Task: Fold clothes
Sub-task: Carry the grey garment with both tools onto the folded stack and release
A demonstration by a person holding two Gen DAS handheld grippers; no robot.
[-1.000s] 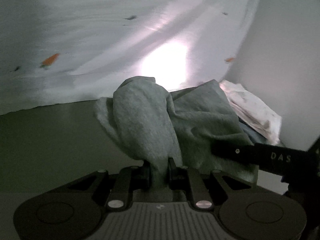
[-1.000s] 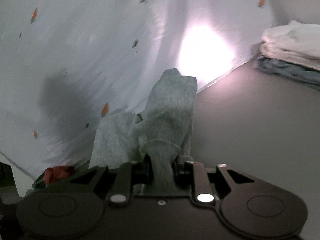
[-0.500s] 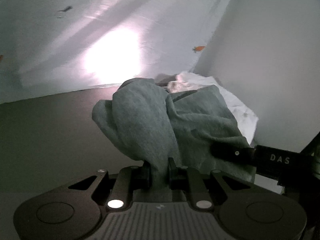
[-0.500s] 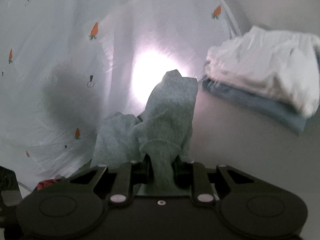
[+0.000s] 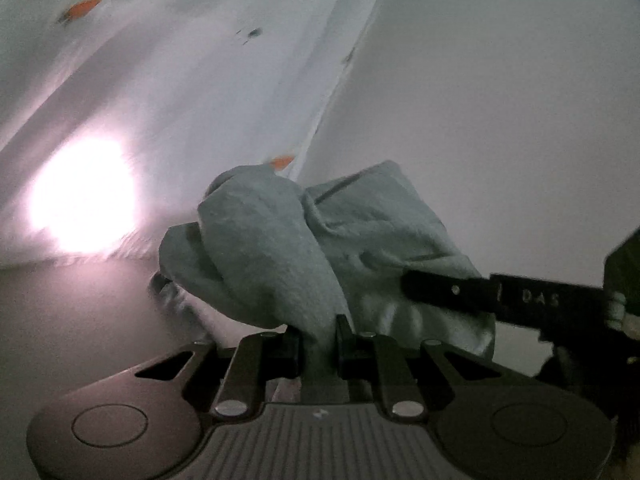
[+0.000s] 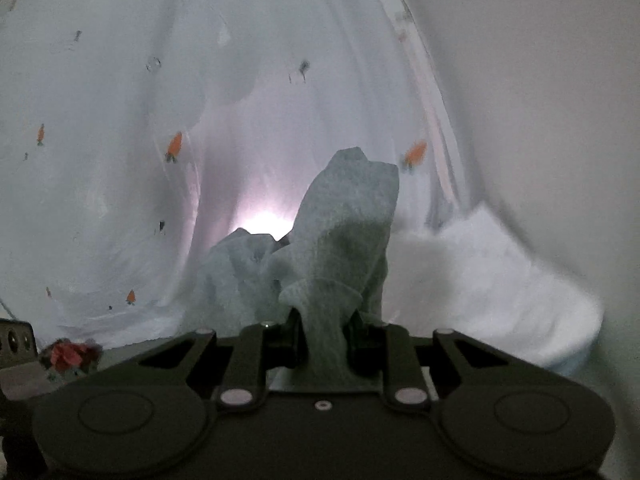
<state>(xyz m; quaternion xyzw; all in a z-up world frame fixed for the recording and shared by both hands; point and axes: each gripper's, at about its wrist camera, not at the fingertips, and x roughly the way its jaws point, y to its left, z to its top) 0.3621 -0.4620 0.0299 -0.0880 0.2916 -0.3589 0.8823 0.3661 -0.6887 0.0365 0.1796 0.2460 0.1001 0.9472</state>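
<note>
Because both ends need control, my left gripper [image 5: 318, 330] and right gripper [image 6: 323, 330] each clamp the grey garment [image 5: 304, 248], white stack [image 6: 492, 276] at three o'clock.

Bunched grey-green garment [image 5: 280, 248] hangs crumpled, beside folded white clothes [image 6: 500, 280].

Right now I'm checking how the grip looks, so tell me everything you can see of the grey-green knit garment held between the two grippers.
The grey-green knit garment looks like soft, fuzzy fabric, bunched and creased, not flat. One pinched fold runs into the left gripper, another into the right gripper, both shut on it. Between them the cloth bulges in rumpled lobes. A black finger of the right gripper presses its side. Behind it hangs a white carrot-print sheet; a blurred pile of white folded cloth lies beside it.
</note>
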